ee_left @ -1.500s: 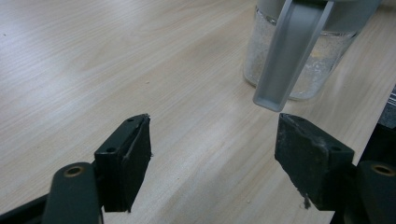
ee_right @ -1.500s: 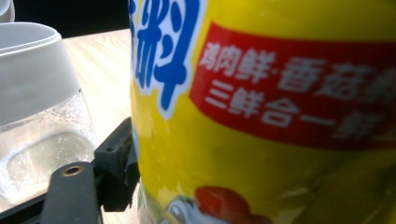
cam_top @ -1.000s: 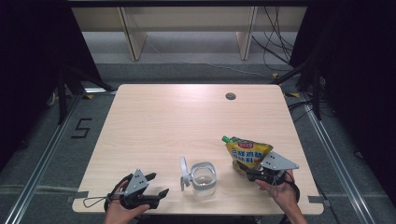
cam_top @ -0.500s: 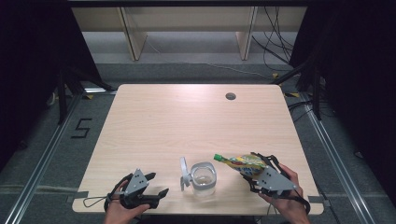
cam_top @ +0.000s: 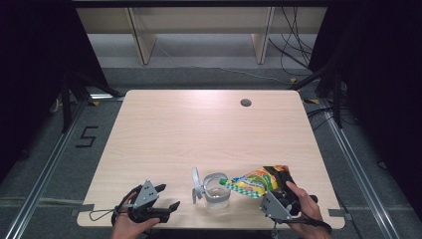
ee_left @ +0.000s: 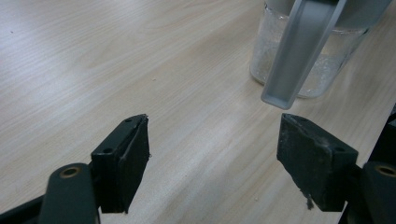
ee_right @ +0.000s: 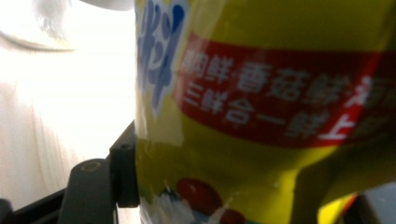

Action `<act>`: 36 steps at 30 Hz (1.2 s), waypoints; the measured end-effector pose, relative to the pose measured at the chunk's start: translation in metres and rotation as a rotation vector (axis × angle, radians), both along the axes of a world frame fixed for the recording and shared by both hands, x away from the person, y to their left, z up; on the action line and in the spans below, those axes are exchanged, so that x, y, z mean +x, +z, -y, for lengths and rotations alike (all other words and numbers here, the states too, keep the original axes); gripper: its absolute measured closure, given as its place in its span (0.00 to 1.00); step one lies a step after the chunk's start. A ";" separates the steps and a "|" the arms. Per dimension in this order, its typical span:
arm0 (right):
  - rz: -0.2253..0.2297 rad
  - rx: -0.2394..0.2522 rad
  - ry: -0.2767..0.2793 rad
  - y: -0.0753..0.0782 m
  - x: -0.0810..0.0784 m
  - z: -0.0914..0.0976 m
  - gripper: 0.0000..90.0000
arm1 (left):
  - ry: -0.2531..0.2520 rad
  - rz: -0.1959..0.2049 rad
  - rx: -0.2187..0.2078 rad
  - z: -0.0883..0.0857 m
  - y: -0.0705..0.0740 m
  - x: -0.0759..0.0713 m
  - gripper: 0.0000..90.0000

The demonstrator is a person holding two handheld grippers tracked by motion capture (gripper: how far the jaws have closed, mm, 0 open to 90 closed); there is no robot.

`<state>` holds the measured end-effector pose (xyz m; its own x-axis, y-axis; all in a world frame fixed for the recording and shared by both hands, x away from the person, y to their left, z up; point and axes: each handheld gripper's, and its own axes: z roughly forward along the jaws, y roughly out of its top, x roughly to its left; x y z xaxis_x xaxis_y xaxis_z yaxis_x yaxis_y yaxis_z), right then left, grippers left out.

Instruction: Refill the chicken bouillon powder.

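Pouring stage reached, not finished: yellow seasoning pouch [cam_top: 262, 179] clamped in the right hand-held gripper [cam_top: 276, 203], tipped sideways with its green-edged mouth right over the open glass jar [cam_top: 217, 194] near the counter [cam_top: 199, 129] front edge. Jar lid hinged aside. Left hand-held gripper [cam_top: 158, 204] idle, spread wide, grasping nothing. Left to do: emptying, setting down

Looks like a lab recording bay: bare pale wooden table [cam_top: 199, 129], black curtains [cam_top: 30, 74], metal floor rails [cam_top: 45, 174], loose black cables [cam_top: 293, 55].
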<state>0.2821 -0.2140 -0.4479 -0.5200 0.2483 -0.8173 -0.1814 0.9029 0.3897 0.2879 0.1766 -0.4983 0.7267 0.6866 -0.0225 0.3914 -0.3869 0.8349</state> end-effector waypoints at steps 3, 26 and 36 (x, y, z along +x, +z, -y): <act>0.044 -0.050 -0.013 -0.002 -0.002 -0.004 0.37 | -0.002 0.003 0.004 0.000 0.000 0.000 0.27; 0.264 -0.351 0.010 0.008 -0.008 -0.021 0.37 | -0.024 0.010 0.036 -0.001 -0.002 0.002 0.26; 0.326 -0.463 0.032 0.012 -0.011 -0.029 0.44 | -0.001 -0.002 0.007 0.003 -0.005 0.002 0.26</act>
